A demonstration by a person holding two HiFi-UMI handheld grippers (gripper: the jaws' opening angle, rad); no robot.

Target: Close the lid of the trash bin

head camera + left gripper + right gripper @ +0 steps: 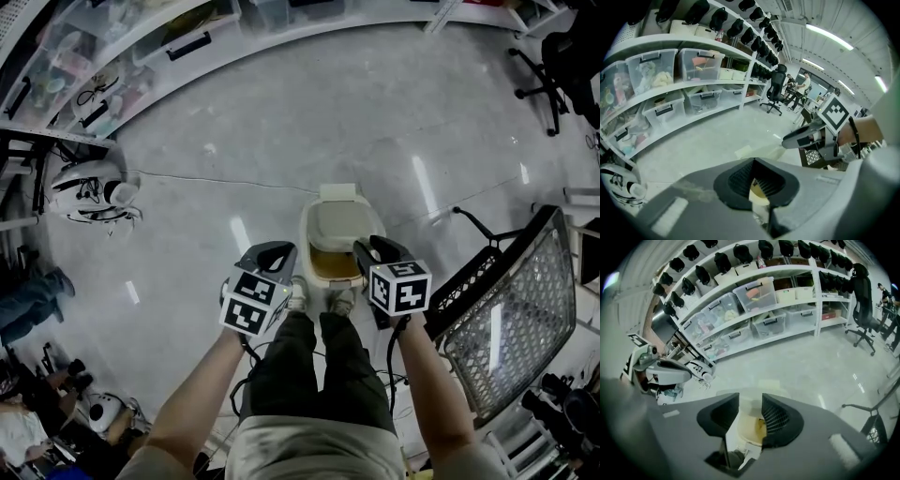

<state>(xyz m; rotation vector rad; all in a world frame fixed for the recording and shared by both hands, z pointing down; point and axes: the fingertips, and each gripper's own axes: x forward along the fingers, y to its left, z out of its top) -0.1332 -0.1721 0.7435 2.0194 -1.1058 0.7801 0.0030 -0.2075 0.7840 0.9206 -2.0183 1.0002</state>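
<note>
Lab or workshop storeroom: long white shelving (816, 310), clear storage bins (757, 294), dark gear (723, 262) rowed on top shelf, polished grey floor (281, 131), ceiling strip lights (829, 36), office chair (861, 301), wire cart (511, 323).

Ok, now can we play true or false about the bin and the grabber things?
1. The trash bin has its lid flipped open. True.
2. The right gripper is squeezing the lid. False: its jaws stand apart with nothing gripped.
3. A wire cart stands at the person's right. True.
4. The bin sits on a table. False: it stands on the floor, just in front of the person's shoes.
5. The shelves hold clear plastic boxes. True.
</note>
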